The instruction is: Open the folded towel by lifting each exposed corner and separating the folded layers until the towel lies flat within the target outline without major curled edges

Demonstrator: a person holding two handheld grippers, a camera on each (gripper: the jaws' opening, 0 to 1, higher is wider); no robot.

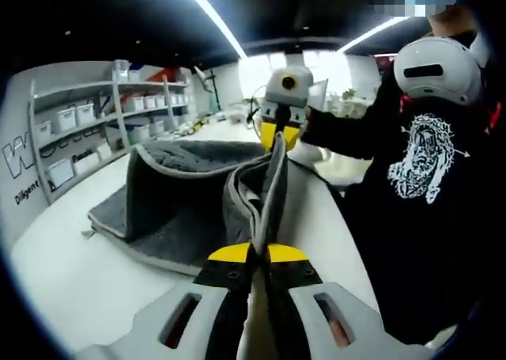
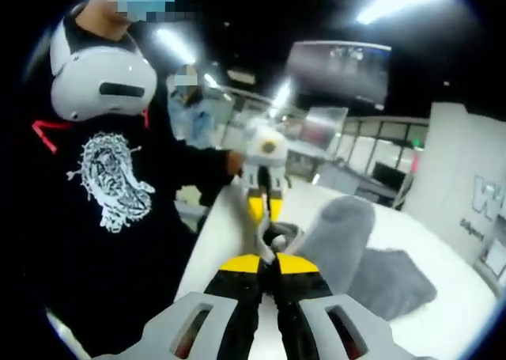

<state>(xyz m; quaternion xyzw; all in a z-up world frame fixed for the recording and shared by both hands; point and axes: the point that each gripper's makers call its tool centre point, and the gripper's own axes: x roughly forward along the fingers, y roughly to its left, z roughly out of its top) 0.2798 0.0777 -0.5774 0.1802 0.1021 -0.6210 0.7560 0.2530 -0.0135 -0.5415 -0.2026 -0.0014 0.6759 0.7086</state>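
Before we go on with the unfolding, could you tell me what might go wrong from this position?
Both grippers are shut on one edge of the grey towel, the left gripper near and the right gripper farther along it.

1. The raised fold sags between them, so the layers may drop back folded instead of separating.
2. The towel's far part lies on the white table; pulling could drag it rather than open it.

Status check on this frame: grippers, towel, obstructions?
Left gripper shut on towel edge, right gripper shut on same edge. Grey towel stretched between them, lifted, rest still bunched on white table. Nothing in the way.
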